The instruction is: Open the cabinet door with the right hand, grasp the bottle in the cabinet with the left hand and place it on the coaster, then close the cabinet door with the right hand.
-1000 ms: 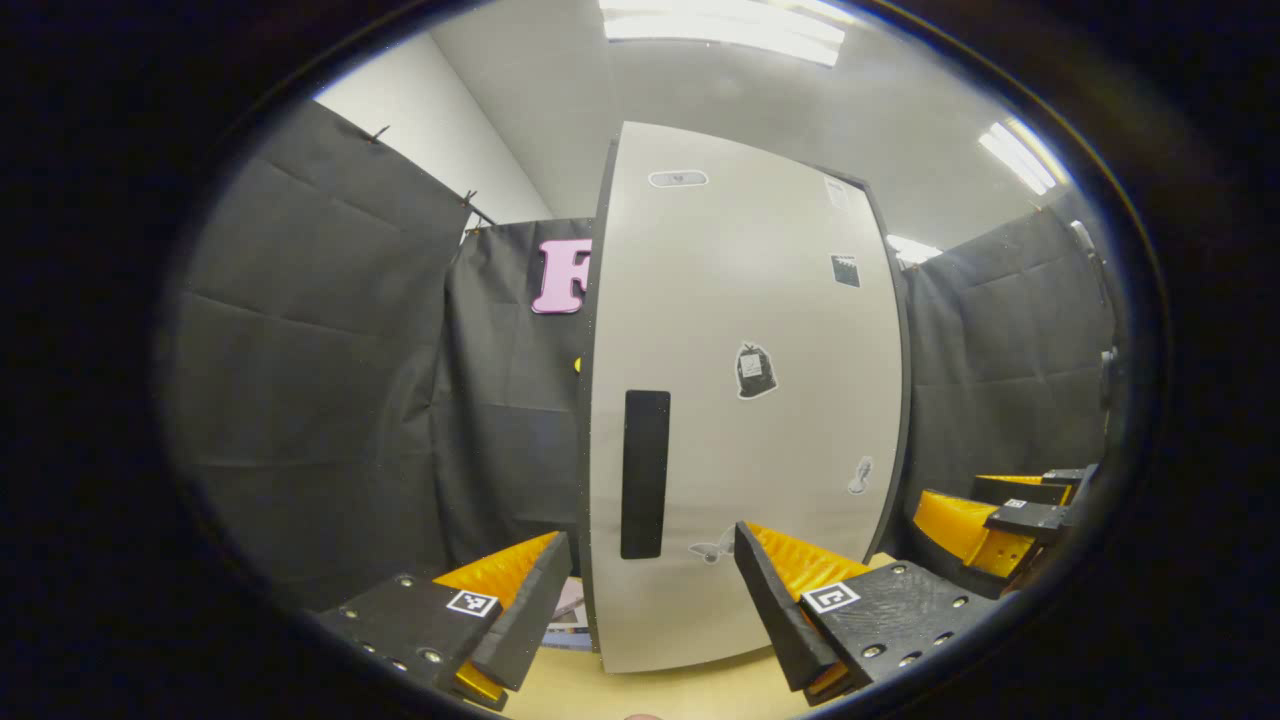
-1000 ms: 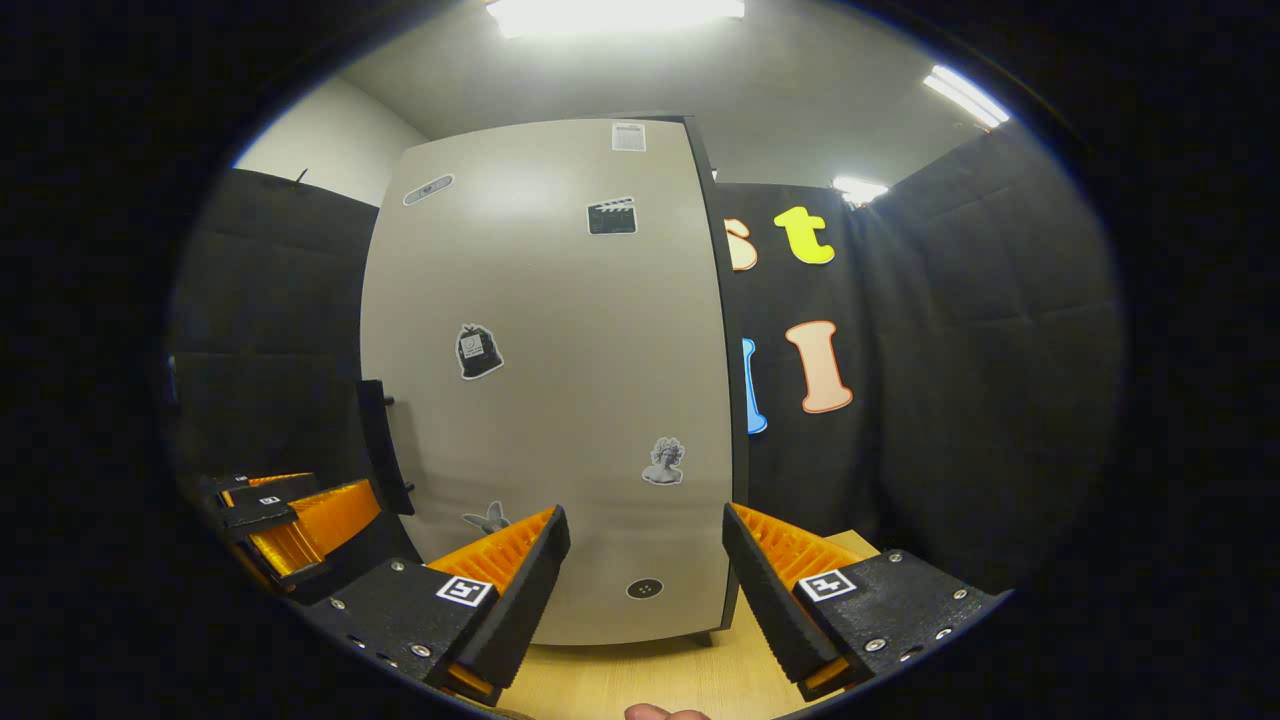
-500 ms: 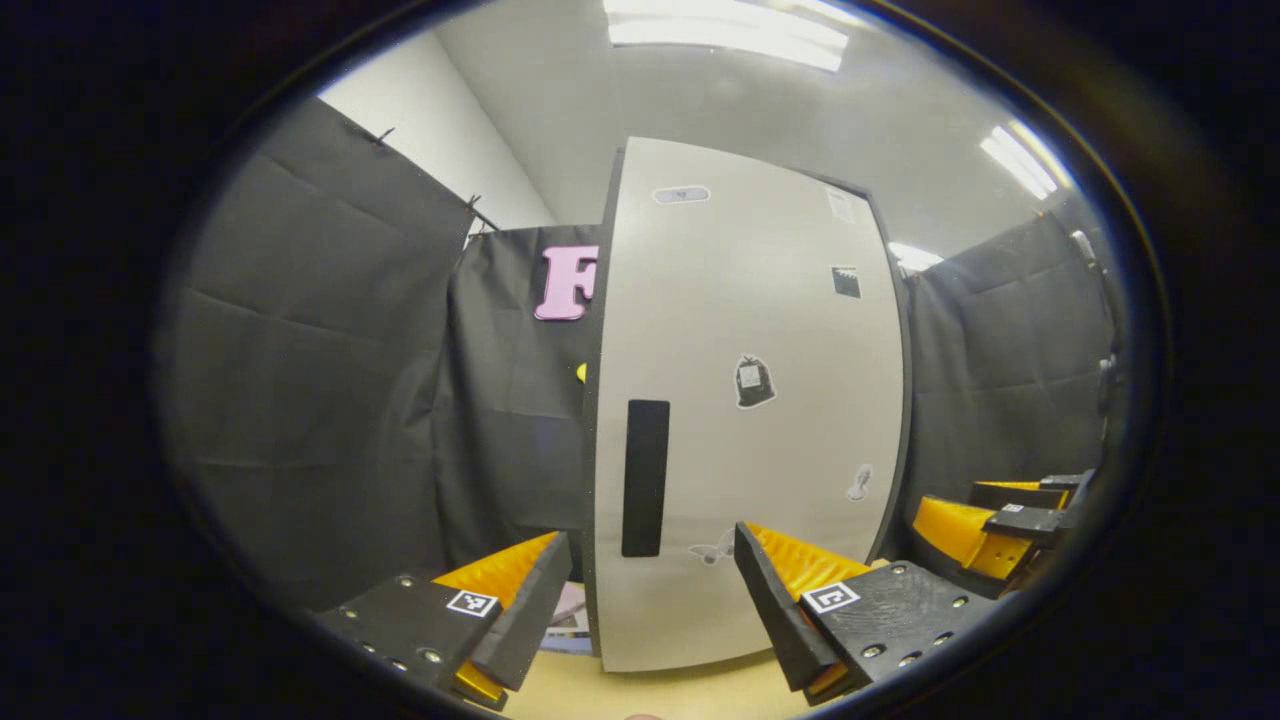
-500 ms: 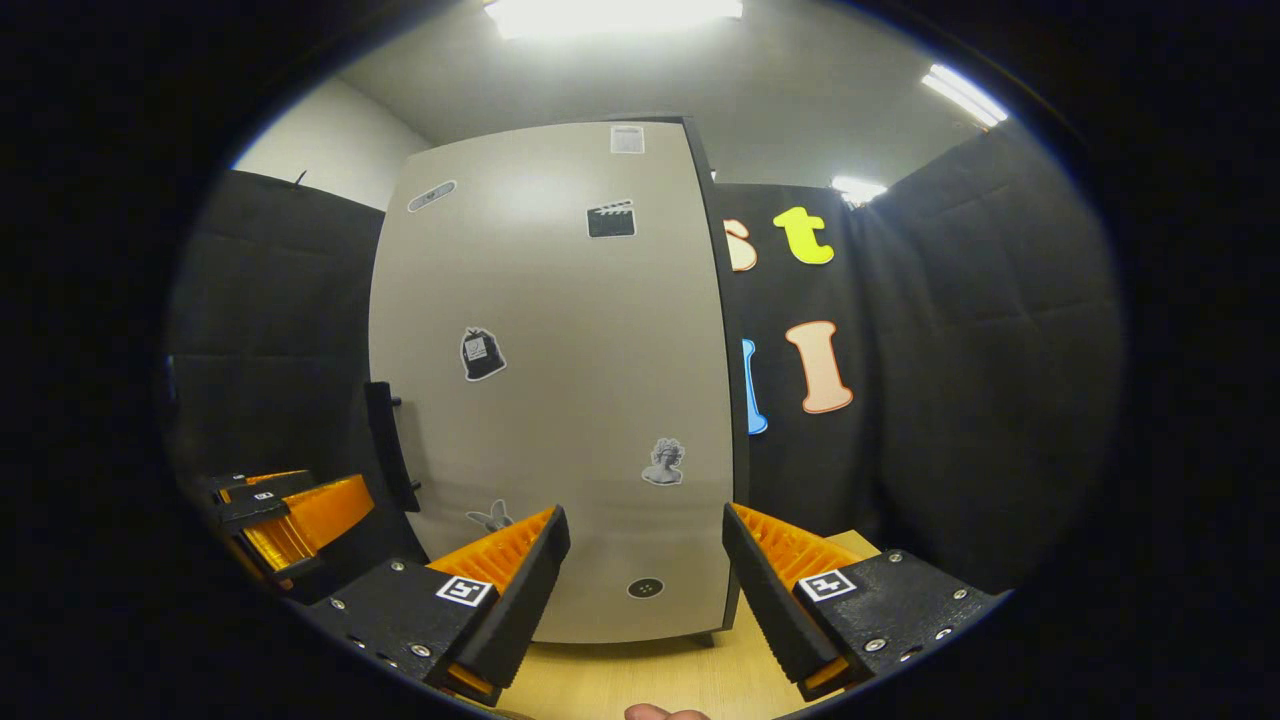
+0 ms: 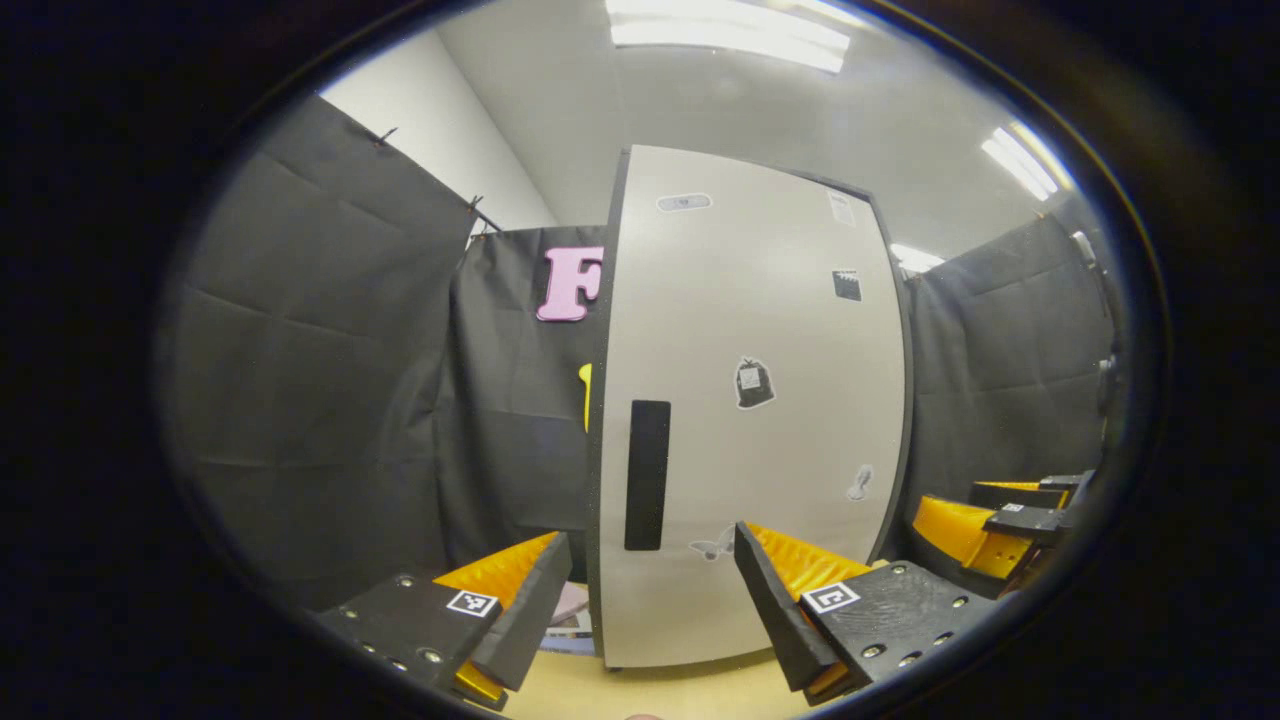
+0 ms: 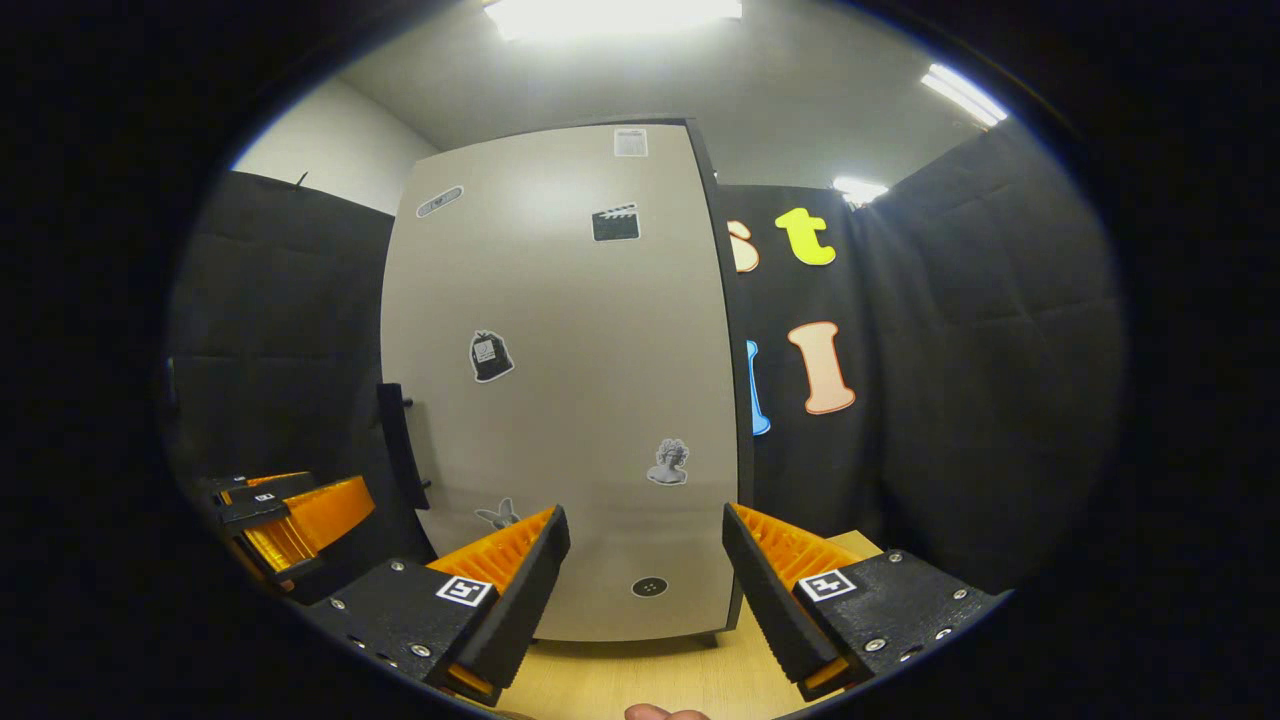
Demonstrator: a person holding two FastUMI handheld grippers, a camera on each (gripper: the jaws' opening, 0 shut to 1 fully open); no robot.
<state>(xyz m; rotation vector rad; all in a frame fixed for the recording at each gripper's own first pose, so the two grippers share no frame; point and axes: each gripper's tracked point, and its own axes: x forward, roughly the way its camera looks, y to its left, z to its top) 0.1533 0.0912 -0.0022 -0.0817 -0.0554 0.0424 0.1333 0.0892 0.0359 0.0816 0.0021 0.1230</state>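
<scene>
Centre frame, the cabinet door (image 6: 570, 400) is shut; right gripper (image 6: 645, 575), jaws spread and empty, must reach the handle (image 6: 402, 445) at left; left gripper (image 5: 650, 590) waits, jaws released

A pale wooden table (image 6: 620, 680) carries the upright grey cabinet (image 6: 570, 400), its door shut.

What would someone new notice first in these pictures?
A tall pale grey cabinet door dotted with small stickers stands shut mid-frame on the light wooden table. Its black vertical bar handle sits near the door's left edge, with both open grippers, left gripper and right gripper, facing it.
</scene>
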